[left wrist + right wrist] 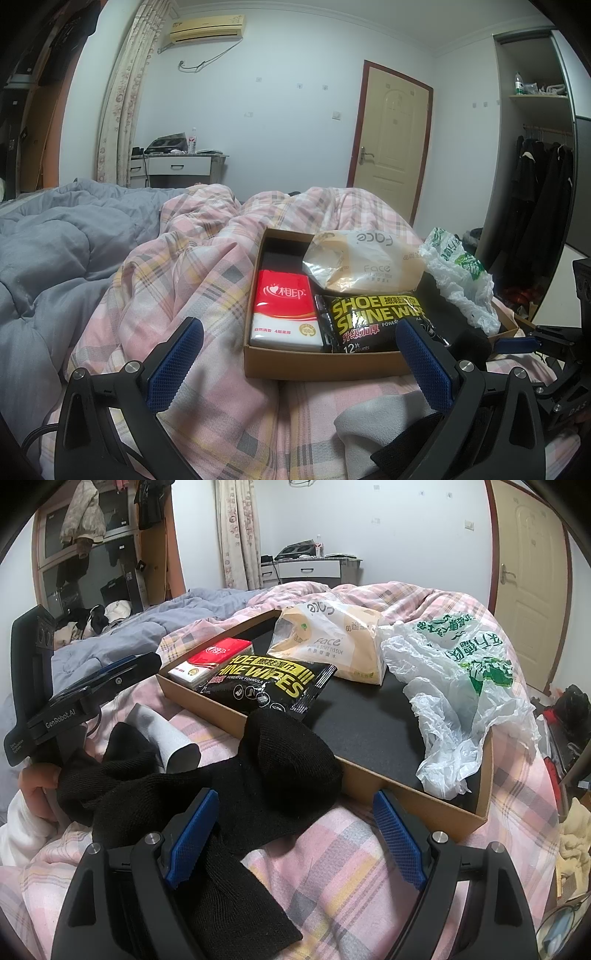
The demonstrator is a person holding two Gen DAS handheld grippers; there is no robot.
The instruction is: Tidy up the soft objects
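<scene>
The right gripper [291,836] has its jaws spread wide and released, its blue textured pads [192,836] standing on either side of a black knitted sock [236,786] that lies crumpled on the pink plaid quilt [343,886]; the left pad is right against the sock's fabric, but nothing is clamped. A light grey folded cloth [166,734] lies just beyond the sock, touching it. The sock's toe end rests against the front wall of a shallow brown cardboard box lid with a black floor [417,805].

The left gripper [299,358] also has its jaws released and wide apart, with only quilt and the near wall of the box between the pads. In the right wrist view it sits at the far left, held by a person's hand [37,786] beside a white sleeve.

Inside the box lie a red and white pack of tissues [284,314] at its left, a black and yellow pack of shoe shine wipes [373,325] just beside it, and a beige soft-pack of face tissues [365,262] behind the wipes. A crumpled white plastic bag with green print [469,701] spills over the right part of the box.

A grey-blue duvet [55,258] lies to the left of the plaid quilt on the bed.
</scene>
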